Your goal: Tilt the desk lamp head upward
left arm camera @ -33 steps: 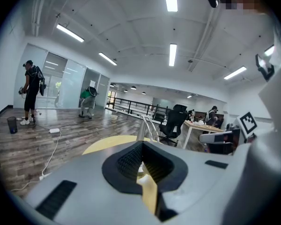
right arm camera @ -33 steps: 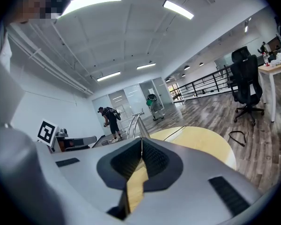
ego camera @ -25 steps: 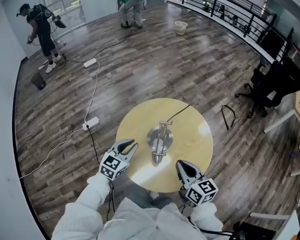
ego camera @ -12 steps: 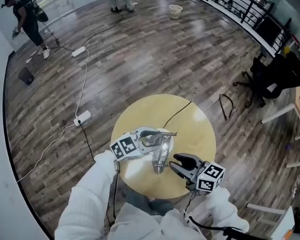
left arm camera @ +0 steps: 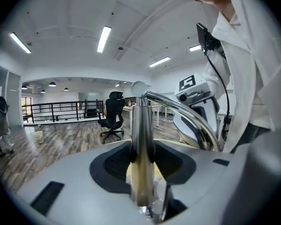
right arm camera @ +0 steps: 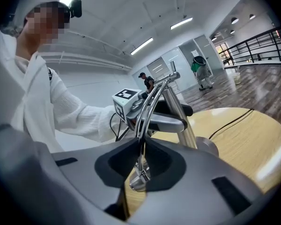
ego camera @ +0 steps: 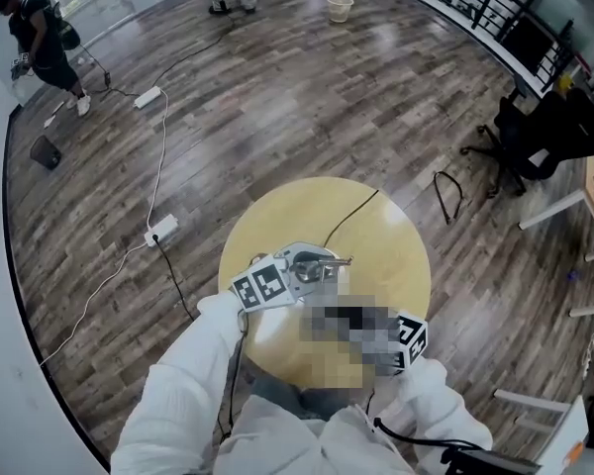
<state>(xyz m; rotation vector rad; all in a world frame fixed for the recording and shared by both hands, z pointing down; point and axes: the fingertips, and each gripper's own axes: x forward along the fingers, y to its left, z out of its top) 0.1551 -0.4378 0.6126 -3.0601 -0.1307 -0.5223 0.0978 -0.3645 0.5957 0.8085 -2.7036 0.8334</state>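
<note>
A chrome desk lamp [ego camera: 319, 263] stands in the middle of a round yellow table [ego camera: 396, 255]. My left gripper [left arm camera: 141, 153] has the upright post [left arm camera: 141, 139] between its jaws. The jaws are closing and the pads press on both sides of the post. My right gripper [right arm camera: 141, 146] comes from the near side; in the head view a mosaic patch hides its jaws. Its jaws are closing on the thin curved head arm [right arm camera: 147, 109], and the pads pinch it. The lamp's end piece [right arm camera: 135, 183] hangs just below the pads. The round base [right arm camera: 208, 146] rests on the table.
The lamp's black cable [ego camera: 351, 216] runs off the table's far edge. A black office chair [ego camera: 535, 137] stands to the right. A white power strip [ego camera: 161, 230] and its cords lie on the wooden floor at left. A person [ego camera: 40, 33] stands far off at upper left.
Both grippers have moved in from the table's near edge to the lamp. The left took hold of the post, the right closed on the head arm.
</note>
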